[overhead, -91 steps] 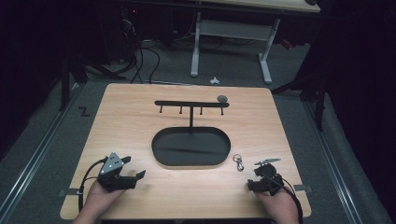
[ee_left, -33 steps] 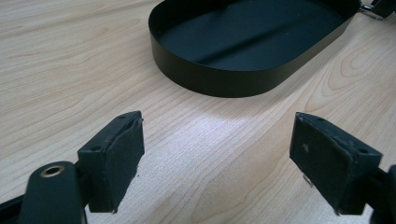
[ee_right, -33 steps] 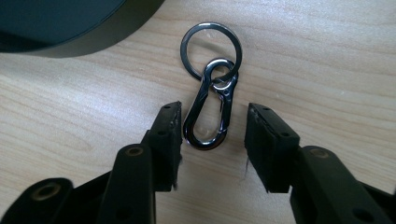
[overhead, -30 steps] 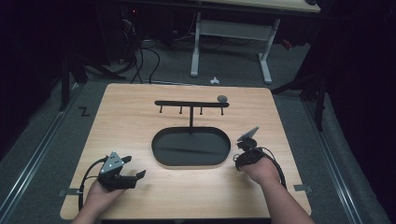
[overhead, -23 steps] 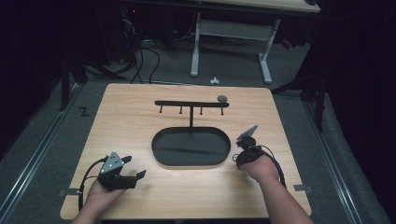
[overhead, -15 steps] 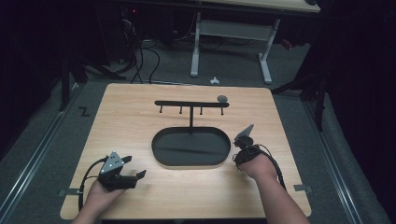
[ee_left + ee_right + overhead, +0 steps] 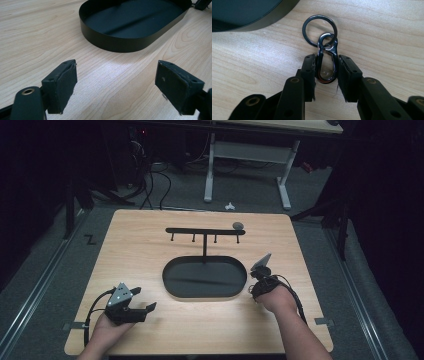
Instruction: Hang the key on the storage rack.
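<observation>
Right gripper [image 7: 326, 72] — now around carabiner [image 7: 326, 65]

A small metal carabiner clip [image 7: 327, 61] lies flat on the pale wooden bench [image 7: 387, 30], dark and shiny, shaped like a long pear with its narrow end pointing away. A round split key ring [image 7: 319, 30] is threaded through that narrow end and also lies flat on the wood, just beside the curved wall of the black oval tray [image 7: 249, 15]. The wider end of the clip sits between the two black fingers [image 7: 309, 75] of the right gripper [image 7: 327, 77], which press on its long sides.
</observation>
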`<control>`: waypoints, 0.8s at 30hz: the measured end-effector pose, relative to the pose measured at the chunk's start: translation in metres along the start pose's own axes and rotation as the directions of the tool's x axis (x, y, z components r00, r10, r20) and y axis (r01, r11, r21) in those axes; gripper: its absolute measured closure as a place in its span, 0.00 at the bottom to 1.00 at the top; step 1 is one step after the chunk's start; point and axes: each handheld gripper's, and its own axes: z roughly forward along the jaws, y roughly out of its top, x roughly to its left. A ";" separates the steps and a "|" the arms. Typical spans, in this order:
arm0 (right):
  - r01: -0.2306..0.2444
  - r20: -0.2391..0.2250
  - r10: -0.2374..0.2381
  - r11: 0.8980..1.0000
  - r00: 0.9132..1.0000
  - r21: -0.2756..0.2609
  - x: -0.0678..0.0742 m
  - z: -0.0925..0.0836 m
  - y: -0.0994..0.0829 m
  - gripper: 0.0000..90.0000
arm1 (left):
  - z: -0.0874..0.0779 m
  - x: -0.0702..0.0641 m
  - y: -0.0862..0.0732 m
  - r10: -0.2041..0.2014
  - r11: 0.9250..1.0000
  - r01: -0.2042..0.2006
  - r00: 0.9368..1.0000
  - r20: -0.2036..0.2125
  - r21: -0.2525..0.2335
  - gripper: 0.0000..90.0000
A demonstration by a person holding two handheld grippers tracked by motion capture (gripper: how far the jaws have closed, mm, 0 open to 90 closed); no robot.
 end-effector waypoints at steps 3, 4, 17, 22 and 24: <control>0.010 -0.008 -0.010 1.000 1.000 -0.002 -0.001 -0.002 -0.001 0.76 | 0.000 0.000 0.000 0.003 1.000 -0.003 1.000 0.001 0.004 0.20; 0.015 -0.009 -0.015 1.000 1.000 0.003 -0.002 -0.005 -0.002 0.76 | 0.001 0.001 0.000 0.006 1.000 -0.006 1.000 0.001 0.003 0.21; 0.044 0.021 -0.044 0.999 0.999 -0.031 -0.004 -0.045 -0.006 0.76 | 0.001 0.001 0.000 0.000 1.000 0.000 1.000 0.005 -0.001 0.21; 0.054 0.027 -0.053 0.998 0.998 -0.040 -0.002 -0.055 -0.007 0.76 | 0.001 0.001 0.000 -0.001 1.000 0.001 1.000 0.006 -0.003 0.21; 0.056 0.029 -0.055 0.998 0.998 -0.043 -0.001 -0.059 -0.008 0.76 | 0.001 0.001 0.000 0.000 1.000 0.000 1.000 0.005 -0.004 0.21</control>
